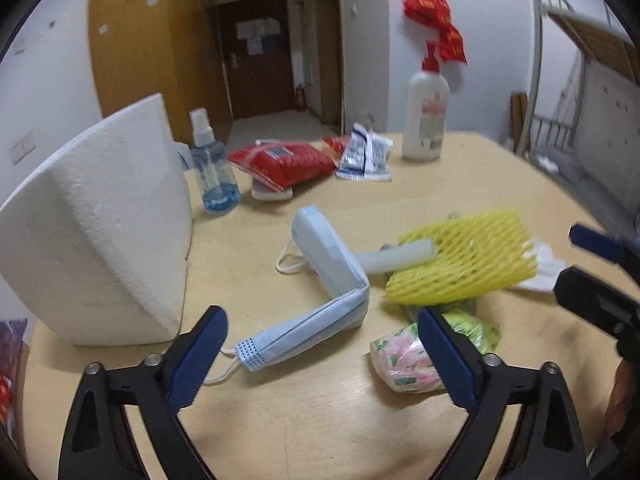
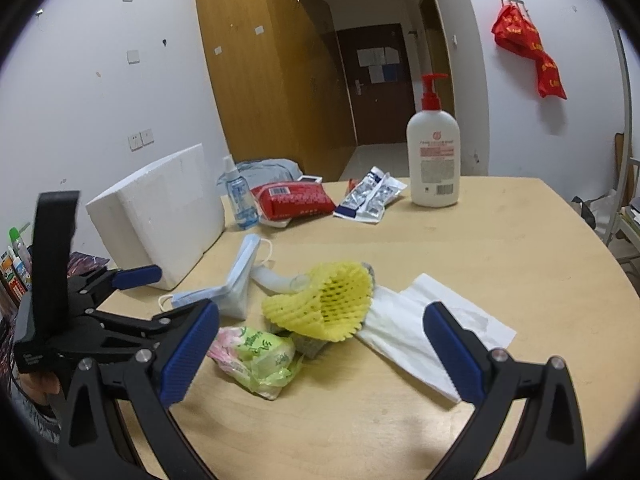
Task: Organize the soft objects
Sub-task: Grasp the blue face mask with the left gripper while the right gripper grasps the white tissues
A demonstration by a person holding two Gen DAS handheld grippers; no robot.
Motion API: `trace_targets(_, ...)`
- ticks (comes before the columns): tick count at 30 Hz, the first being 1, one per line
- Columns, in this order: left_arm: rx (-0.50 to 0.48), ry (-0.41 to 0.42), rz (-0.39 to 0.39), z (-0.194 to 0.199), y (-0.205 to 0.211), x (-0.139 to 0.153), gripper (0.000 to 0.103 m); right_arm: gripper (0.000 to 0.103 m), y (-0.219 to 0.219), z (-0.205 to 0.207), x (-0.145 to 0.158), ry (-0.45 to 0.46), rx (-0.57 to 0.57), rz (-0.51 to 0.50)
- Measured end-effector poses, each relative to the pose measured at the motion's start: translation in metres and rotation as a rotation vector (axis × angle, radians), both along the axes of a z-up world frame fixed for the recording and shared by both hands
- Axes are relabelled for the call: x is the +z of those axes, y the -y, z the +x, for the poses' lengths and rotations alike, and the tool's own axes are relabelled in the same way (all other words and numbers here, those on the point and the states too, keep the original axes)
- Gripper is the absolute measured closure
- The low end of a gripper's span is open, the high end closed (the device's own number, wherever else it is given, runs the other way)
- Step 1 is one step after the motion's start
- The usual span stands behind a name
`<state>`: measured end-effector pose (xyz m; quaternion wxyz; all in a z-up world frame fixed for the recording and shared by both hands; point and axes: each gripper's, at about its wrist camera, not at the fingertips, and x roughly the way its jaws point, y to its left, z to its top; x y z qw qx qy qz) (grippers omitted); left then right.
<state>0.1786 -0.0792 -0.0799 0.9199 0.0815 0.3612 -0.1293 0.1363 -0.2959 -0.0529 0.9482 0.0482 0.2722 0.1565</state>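
Face mask (image 1: 320, 308) folded on the desk (image 1: 320, 420), yellow foam net (image 1: 464, 260) beside it, my left claw (image 1: 320, 356) spread above the mask, my right claw (image 2: 320, 352) released, nothing gripped.

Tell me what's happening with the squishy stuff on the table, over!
Left gripper open, empty, over the blue face mask. Right gripper open, empty, facing the yellow foam net. Tissue pack beside both. Nothing picked up yet.

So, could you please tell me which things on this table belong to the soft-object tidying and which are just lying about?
For the job: face mask, yellow foam net, tissue pack, white tissue.

Lying about: pump bottle, spray bottle, red packet, foam block.
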Motion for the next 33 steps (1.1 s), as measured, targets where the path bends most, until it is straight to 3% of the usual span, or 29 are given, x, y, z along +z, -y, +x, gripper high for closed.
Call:
trace_targets(7,-0.011,-0.078,-0.002,0.016,-0.003,-0.014,0.030,0.000,-0.003,0.008,-0.006,-0.028,0.013,-0.013)
trace_targets(17,-0.027,-0.139,0.006,0.023,0.000,-0.026,0.070,0.000,0.025,0.019,-0.010,-0.073,-0.015,-0.010)
trace_targets(23,-0.046,-0.148,0.006,0.023,0.003,-0.028,0.092,0.000,0.042,0.024,-0.014,-0.108,-0.047,-0.096)
trace_targets(30,-0.054,-0.143,-0.015,0.021,0.002,-0.026,0.096,0.002,0.036,0.026,-0.025,-0.134,-0.040,-0.187)
trace_targets(33,-0.059,-0.143,-0.028,0.021,0.002,-0.025,0.096,0.019,0.035,0.027,-0.027,-0.135,-0.047,-0.215)
